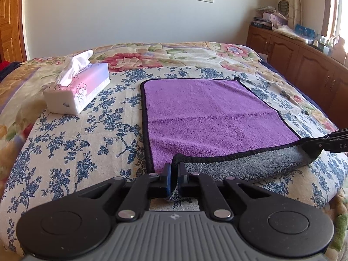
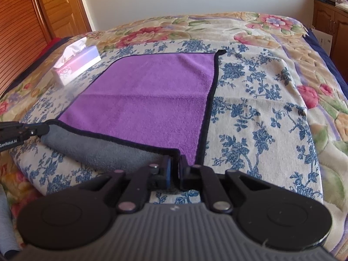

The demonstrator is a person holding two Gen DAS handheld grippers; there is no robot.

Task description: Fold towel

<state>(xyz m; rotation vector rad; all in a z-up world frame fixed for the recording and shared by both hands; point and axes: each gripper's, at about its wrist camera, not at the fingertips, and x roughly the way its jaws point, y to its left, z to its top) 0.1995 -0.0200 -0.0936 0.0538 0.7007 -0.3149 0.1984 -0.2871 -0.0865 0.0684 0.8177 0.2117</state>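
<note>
A purple towel (image 1: pixel 208 111) with a black hem and grey underside lies spread on the bed; it also shows in the right wrist view (image 2: pixel 148 100). Its near edge is lifted and curled over, showing the grey side (image 1: pixel 250 165). My left gripper (image 1: pixel 174 176) is shut on the near left corner of the towel. My right gripper (image 2: pixel 174 171) is shut on the near right corner. Each gripper shows at the edge of the other's view: the right one (image 1: pixel 326 143) and the left one (image 2: pixel 21 131).
A tissue box (image 1: pixel 78 89) stands on the bed to the left of the towel. A blue-flowered cloth (image 2: pixel 256 117) covers the bed under the towel. A wooden cabinet (image 1: pixel 304 65) runs along the right side. A wooden door (image 2: pixel 58 6) is at the left.
</note>
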